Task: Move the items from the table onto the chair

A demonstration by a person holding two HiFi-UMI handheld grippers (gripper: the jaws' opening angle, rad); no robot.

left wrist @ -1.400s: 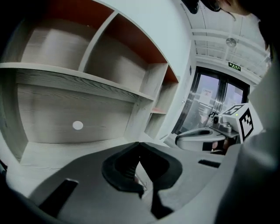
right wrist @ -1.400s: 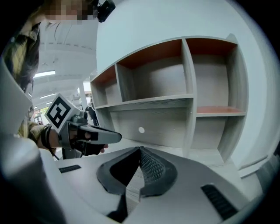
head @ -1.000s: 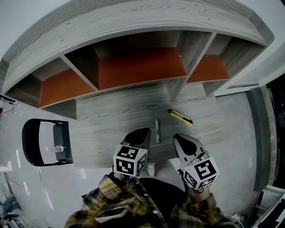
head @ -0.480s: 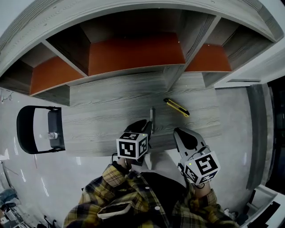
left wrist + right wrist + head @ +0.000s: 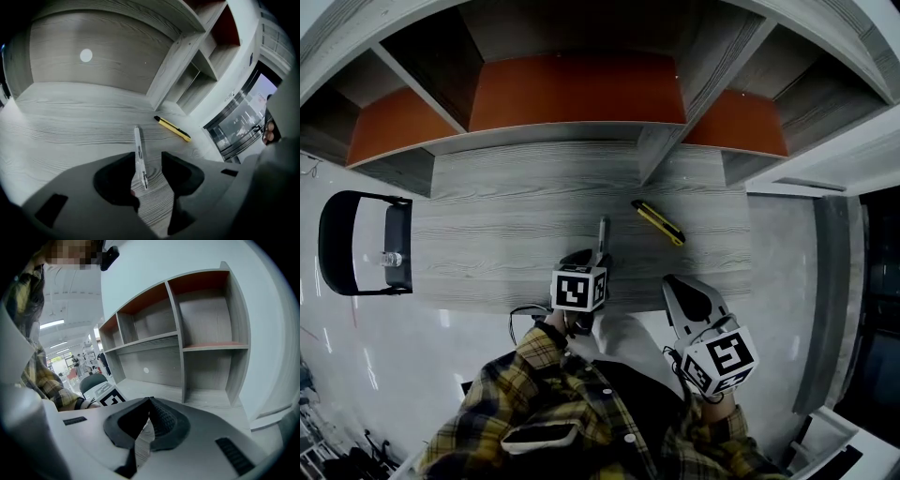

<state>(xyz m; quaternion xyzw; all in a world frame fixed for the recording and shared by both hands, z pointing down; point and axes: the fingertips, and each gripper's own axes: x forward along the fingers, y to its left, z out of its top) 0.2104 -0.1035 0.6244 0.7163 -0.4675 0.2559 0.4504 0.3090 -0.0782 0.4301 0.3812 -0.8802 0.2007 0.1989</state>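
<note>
A slim grey pen (image 5: 602,234) lies on the wooden table (image 5: 506,225), pointing away from me. My left gripper (image 5: 587,259) is low over its near end. In the left gripper view the pen (image 5: 138,157) lies between the jaws (image 5: 146,161), which are opening and do not press on it. A yellow utility knife (image 5: 657,222) (image 5: 172,129) rests further right on the table. My right gripper (image 5: 680,286) hangs at the table's front edge, shut with nothing in it (image 5: 149,401). The black chair (image 5: 356,244) stands left of the table with a small bottle (image 5: 391,259) on its seat.
A shelf unit with orange-backed compartments (image 5: 577,89) rises along the table's far side. A dividing panel (image 5: 661,150) comes down onto the table near the knife. Pale floor surrounds the table. The person's plaid sleeves (image 5: 534,394) fill the bottom.
My left gripper has moved forward and right until it straddles the pen's near end. The right gripper has stayed at the table's front edge.
</note>
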